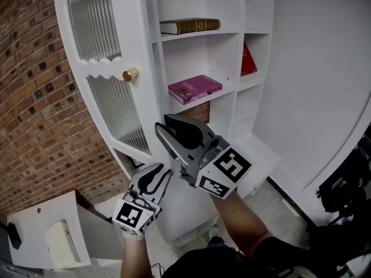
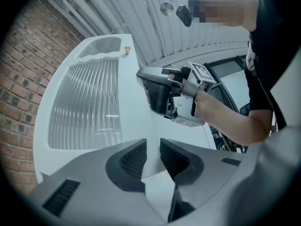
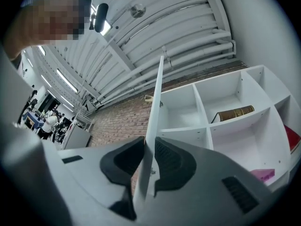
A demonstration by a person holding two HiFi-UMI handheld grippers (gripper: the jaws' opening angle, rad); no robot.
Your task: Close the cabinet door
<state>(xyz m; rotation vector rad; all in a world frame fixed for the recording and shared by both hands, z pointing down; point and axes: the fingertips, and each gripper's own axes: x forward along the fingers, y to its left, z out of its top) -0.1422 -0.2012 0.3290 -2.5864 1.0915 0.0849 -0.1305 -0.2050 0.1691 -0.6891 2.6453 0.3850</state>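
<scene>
The cabinet door stood swung open toward 10 o'clock in the head view, with ribbed glass in its white frame and a brass knob near its free edge. That edge ran down to the middle of the picture, where the right gripper had hold of it. In the right gripper view the thin white edge passed straight between the two dark pads, which sat tight against it on both sides. The left gripper was just below, at about 7 o'clock, by the door's lower end. Its fingers stood only narrowly apart with white door showing in the gap, and whether they pressed on it could not be told. Behind, from 12 to 2 o'clock, the open cabinet held a brown book, a pink book and a red book. A brick wall filled 9 o'clock.
</scene>
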